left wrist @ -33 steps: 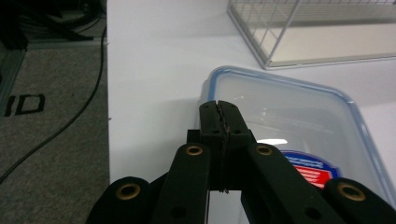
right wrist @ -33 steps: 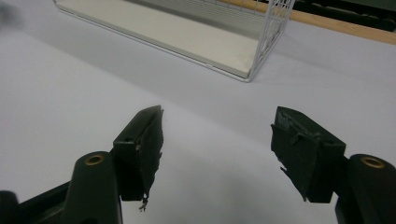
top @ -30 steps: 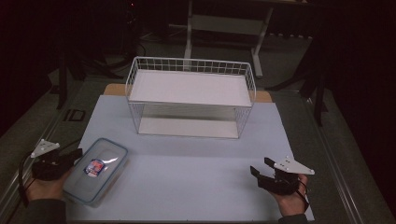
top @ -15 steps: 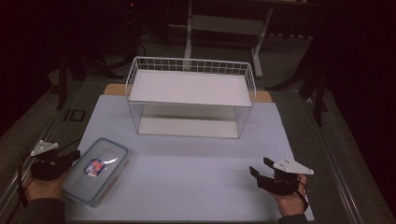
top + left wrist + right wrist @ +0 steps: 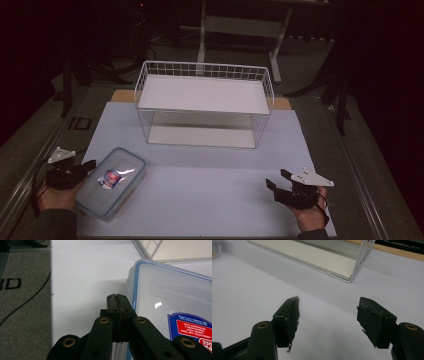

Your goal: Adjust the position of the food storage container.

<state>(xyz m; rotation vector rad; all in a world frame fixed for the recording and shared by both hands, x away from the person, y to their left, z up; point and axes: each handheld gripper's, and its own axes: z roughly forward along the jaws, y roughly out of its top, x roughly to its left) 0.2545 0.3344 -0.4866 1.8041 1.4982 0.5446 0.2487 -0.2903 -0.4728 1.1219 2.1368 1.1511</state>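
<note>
A clear plastic container (image 5: 112, 181) with a blue-rimmed lid and a red and blue label lies on the pale mat near the front left. My left gripper (image 5: 91, 164) is at its left edge with jaws shut and nothing between them. In the left gripper view the shut tips (image 5: 117, 297) sit just beside the container's lid rim (image 5: 170, 295); whether they touch it is unclear. My right gripper (image 5: 276, 178) rests at the front right, open and empty. The right gripper view has its jaws (image 5: 328, 312) spread wide over bare mat.
A white wire rack (image 5: 205, 102) with two shelves stands at the back middle of the mat (image 5: 210, 175); its lower shelf (image 5: 312, 255) lies ahead of the right gripper. Grey floor with a cable (image 5: 25, 300) borders the mat on the left.
My left gripper has edged slightly right, towards the container. The right gripper and the container have not moved.
</note>
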